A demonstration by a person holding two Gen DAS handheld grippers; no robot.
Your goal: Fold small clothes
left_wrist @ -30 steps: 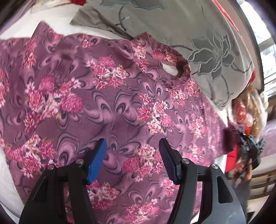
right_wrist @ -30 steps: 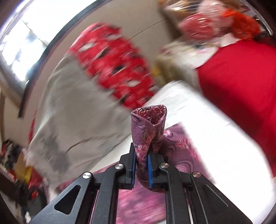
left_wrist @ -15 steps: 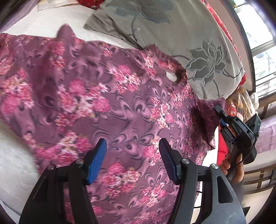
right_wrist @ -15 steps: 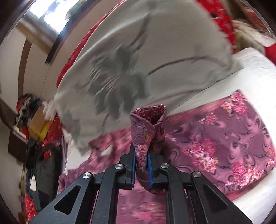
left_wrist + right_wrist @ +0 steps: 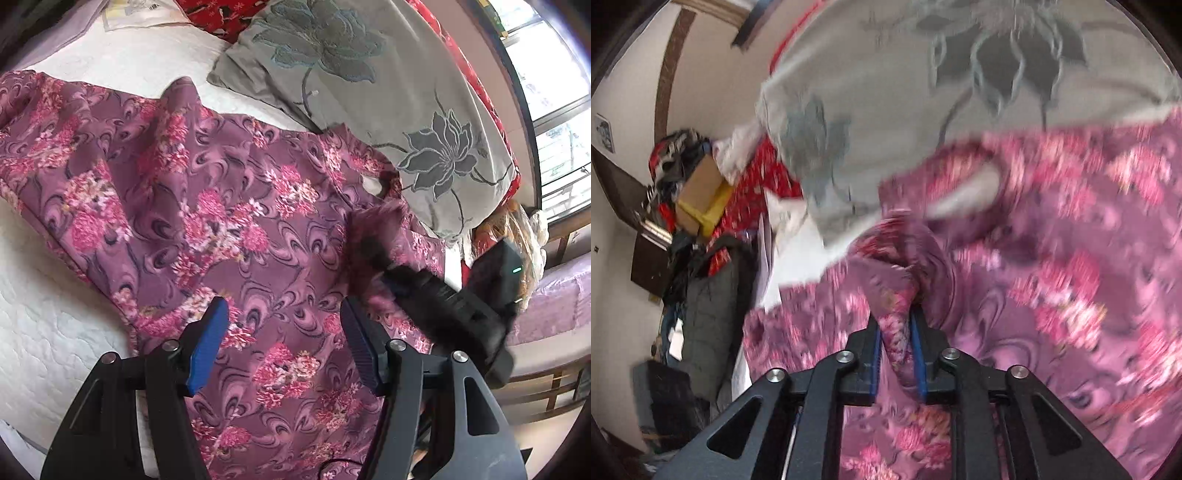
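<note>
A purple garment with pink flowers (image 5: 229, 221) lies spread on a white quilted bed (image 5: 48, 332). My left gripper (image 5: 284, 332) is open and empty, hovering over the garment's middle. My right gripper (image 5: 897, 332) is shut on a bunched fold of the garment (image 5: 897, 266). It also shows in the left wrist view (image 5: 373, 251), blurred, carrying that fold in over the garment's right side, near the neck opening (image 5: 373, 182).
A grey pillow with flower print (image 5: 369, 92) lies just beyond the garment, with red fabric (image 5: 221, 14) behind it. A window (image 5: 554, 92) is at the far right. A cardboard box and piled clutter (image 5: 698, 192) stand beside the bed.
My right gripper has swung in over the garment from the right edge, dragging the gripped fold toward the middle. The left gripper stayed open and pulled back a little.
</note>
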